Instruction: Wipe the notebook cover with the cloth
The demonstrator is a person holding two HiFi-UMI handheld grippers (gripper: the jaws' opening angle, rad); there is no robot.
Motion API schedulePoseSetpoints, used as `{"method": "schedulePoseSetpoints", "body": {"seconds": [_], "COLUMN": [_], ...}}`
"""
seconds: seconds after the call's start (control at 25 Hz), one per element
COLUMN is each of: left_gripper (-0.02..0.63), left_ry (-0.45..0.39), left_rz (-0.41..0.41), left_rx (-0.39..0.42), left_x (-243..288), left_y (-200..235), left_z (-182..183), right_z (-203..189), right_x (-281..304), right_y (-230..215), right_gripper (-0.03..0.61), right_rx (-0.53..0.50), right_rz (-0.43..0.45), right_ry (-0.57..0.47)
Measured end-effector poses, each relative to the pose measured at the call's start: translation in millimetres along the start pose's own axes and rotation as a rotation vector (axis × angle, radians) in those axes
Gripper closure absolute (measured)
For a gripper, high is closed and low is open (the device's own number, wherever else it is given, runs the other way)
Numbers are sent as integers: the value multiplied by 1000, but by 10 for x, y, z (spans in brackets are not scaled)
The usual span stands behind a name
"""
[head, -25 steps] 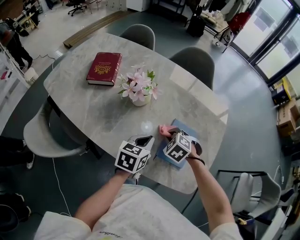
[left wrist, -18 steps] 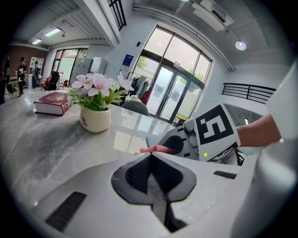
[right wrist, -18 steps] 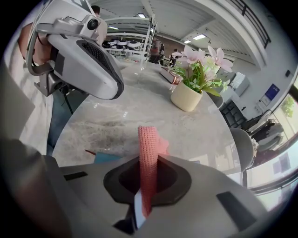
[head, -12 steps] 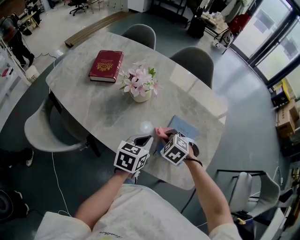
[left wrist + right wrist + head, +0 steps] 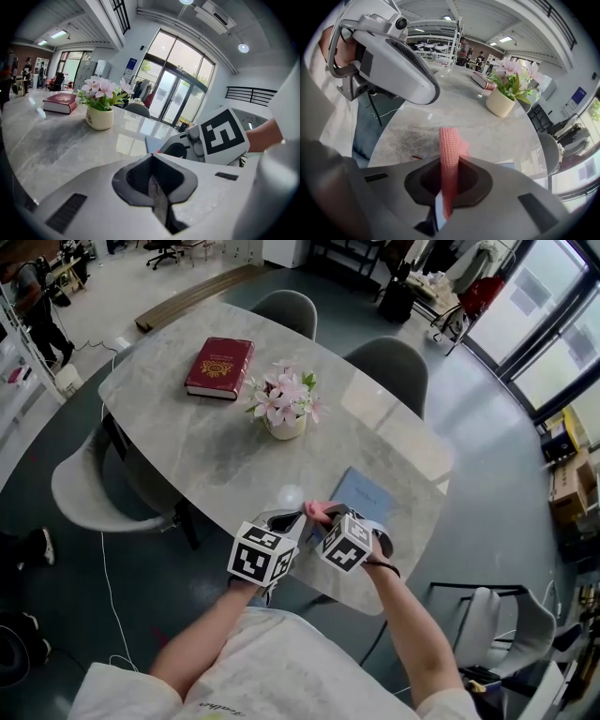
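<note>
The pink cloth [image 5: 449, 157] sticks up between the jaws of the right gripper [image 5: 324, 517]. The jaws are squeezed tight on it. The cloth is at the near edge of the blue notebook [image 5: 364, 491], which lies flat on the grey table [image 5: 206, 460]. The left gripper [image 5: 292, 519] is just beside it. Its jaws are pressed together with nothing in them. Farther off, a white pot [image 5: 284, 427] holds pink flowers [image 5: 281, 397]. A red book [image 5: 219, 367] lies beyond the pot.

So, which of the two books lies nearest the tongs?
The blue notebook, right beside them; the red book lies far off beyond the flowerpot.
</note>
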State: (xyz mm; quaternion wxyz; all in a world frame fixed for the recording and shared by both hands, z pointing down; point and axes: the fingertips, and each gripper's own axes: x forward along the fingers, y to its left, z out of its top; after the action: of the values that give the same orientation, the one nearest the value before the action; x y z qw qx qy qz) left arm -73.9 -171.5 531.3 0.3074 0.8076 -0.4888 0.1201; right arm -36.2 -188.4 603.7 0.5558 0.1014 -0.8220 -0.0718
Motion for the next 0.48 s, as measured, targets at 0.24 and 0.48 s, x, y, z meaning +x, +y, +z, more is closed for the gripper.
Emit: {"method": "schedulePoseSetpoints", "body": {"seconds": [0.24, 0.48], "left_gripper": [606, 606], "left_ry": [-10, -15], "left_rz": [6, 17], "left_rx": [-5, -4], "left_x": [-86, -190], "left_y": [-52, -85], "left_z": [-53, -102], "right_z": [23, 46], "right_x": [-28, -69], "right_y": [193, 367], "right_gripper": [564, 563], "right_rx": [-5, -14], "right_rz": [16, 26], "right_ry": [-10, -21]}}
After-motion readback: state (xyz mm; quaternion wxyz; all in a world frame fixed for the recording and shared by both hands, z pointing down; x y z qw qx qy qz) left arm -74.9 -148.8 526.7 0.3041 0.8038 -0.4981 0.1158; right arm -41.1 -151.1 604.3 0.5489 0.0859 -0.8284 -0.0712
